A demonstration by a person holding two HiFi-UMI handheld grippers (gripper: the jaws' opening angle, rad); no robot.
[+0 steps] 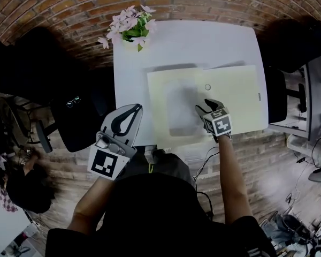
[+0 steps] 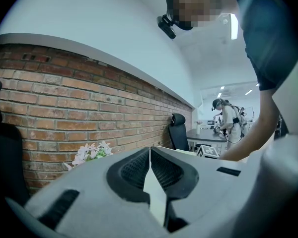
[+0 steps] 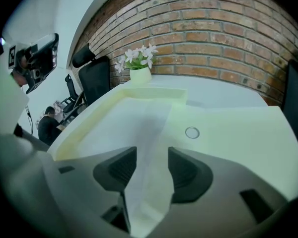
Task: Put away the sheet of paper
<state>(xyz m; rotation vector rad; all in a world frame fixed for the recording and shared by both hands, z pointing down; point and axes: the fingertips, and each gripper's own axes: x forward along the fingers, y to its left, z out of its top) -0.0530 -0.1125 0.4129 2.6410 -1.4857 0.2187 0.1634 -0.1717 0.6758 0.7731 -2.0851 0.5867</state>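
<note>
A pale yellow folder (image 1: pixel 232 98) lies open on the white surface (image 1: pixel 203 42), and all places here are given from this folder. The sheet of paper (image 1: pixel 181 108) lies flat on the folder's left half, w/ its edges inside the folder's edges. A small ring (image 1: pixel 207 87) sits on the folder near its middle fold, just beyond the sheet's far right corner. The right tongs (image 1: pixel 205 107) are over the folder's middle, at the sheet's right edge; in the right gripper view they are released, w/ a clear gap and nothing in it, and through the gap show the sheet and the folder below. Whether they touch the paper, I cannot tell. The left tongs (image 1: pixel 137 109) are off the folder's left edge, near its front left corner and apart from the sheet; in the left gripper view they are clenched, pads together, w/ nothing between them. Pink-white flowers (image 1: pixel 129 24) stand beyond the folder's far left corner, at the corner of the surface, in front of a brick wall (image 1: pixel 203 1).
</note>
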